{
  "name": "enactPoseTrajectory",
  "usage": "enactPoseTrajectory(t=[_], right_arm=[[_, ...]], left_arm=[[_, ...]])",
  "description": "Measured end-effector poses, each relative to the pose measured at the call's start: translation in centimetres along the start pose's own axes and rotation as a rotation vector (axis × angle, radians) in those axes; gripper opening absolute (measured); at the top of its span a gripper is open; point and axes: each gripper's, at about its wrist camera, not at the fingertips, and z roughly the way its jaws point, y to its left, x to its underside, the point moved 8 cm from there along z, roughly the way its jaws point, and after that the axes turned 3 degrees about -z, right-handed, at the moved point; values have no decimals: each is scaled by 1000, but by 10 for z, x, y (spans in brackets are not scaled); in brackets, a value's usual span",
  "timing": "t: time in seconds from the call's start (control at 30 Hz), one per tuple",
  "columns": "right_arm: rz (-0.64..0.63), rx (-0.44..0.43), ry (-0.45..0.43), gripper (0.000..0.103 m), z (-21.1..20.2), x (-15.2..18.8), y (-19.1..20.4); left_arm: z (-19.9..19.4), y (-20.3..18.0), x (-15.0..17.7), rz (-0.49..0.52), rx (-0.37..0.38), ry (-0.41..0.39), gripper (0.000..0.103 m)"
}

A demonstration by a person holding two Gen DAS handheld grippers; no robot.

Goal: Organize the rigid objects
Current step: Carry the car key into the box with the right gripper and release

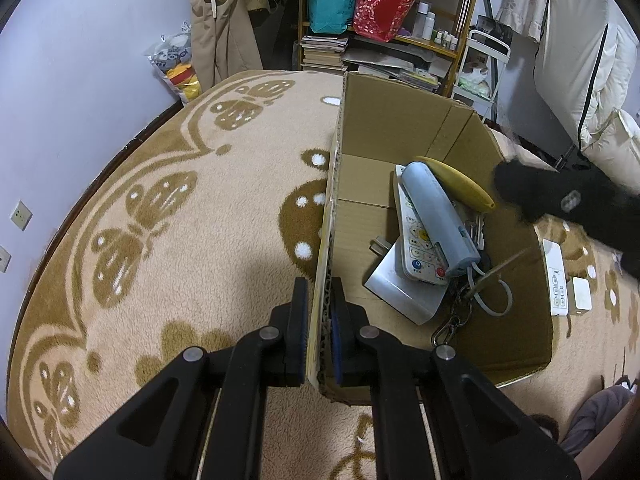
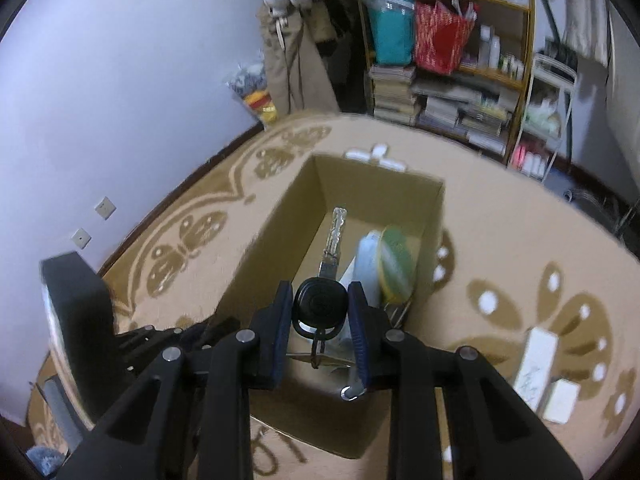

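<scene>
An open cardboard box (image 1: 400, 128) stands on the carpet. My left gripper (image 1: 320, 292) is shut on the box's near left wall. Inside lie a white remote (image 1: 420, 248), a grey-blue cylinder (image 1: 440, 216), a yellow oblong thing (image 1: 460, 184), a silver flat piece (image 1: 404, 292) and a key chain (image 1: 452, 320). My right gripper (image 2: 320, 308) is shut on a black-headed key (image 2: 320, 300) and holds it over the box (image 2: 280, 220), blade pointing into it. The left gripper shows at the left in the right wrist view (image 2: 80, 320).
White remotes (image 1: 558, 276) lie on the carpet right of the box; they also show in the right wrist view (image 2: 536, 364). More white items (image 2: 376, 154) lie beyond the box. A wooden shelf (image 1: 400, 20) with bags and books stands behind. The lilac wall runs along the left.
</scene>
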Motion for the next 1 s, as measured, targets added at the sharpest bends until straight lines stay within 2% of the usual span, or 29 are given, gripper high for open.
enactPoseTrajectory(t=[0.4,0.6,0.87,0.93,1.0], right_arm=[[-32,58,37,29,29,16,-12],[4,39,43,29,31,19,-17],[-8,33,32,30,23,19,-11],[-15,41,25,33,19,17,-11],[-31,56,13,48,12,14,-12]], left_arm=[[0,1,0,-12,15,1,9],[0,1,0,-21,22,3,9],[0,3,1,-20,20,3,10],[0,3,1,-19,19,1,10],[0,3,1,-19,17,2,10]])
